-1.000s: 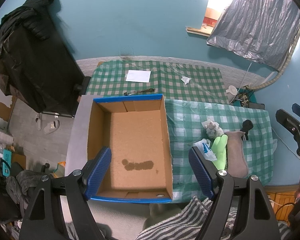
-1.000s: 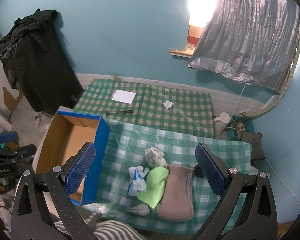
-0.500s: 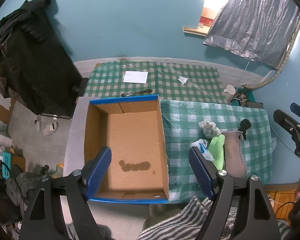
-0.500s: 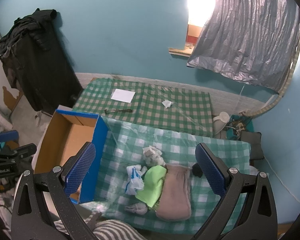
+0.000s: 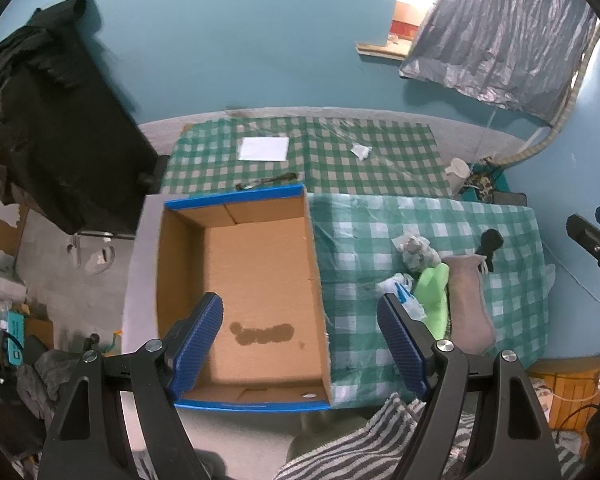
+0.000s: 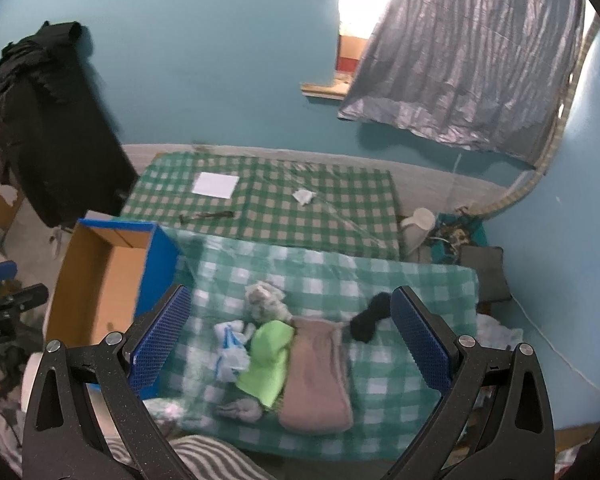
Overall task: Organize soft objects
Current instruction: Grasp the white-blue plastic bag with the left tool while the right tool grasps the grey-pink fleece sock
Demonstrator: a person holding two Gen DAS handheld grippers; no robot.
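An empty cardboard box (image 5: 260, 280) with blue edges (image 6: 100, 280) sits at the left of a green checked surface (image 6: 380, 280). Beside it lies a cluster of soft items: a pinkish-brown pouch (image 6: 316, 376) (image 5: 468, 304), a lime green cloth (image 6: 270, 356) (image 5: 432, 292), a white and blue bundle (image 6: 230, 346), a crumpled grey-white wad (image 6: 264, 300) (image 5: 416, 250), a black sock (image 6: 368, 320) (image 5: 490, 242) and a small grey piece (image 6: 240, 410). My left gripper (image 5: 300, 340) hangs open above the box. My right gripper (image 6: 288, 344) hangs open above the cluster. Neither holds anything.
Farther back, a darker checked mat (image 6: 280, 200) carries a white paper (image 6: 216, 184), a crumpled tissue (image 6: 304, 196) and a thin dark tool (image 6: 206, 216). Black clothing (image 6: 48, 120) hangs at left. A white jug (image 6: 418, 222) and clutter sit at right by the blue wall.
The right wrist view has drawn closer to the soft items, which now look larger and lie between the fingers. In the left view the box drifted slightly left.
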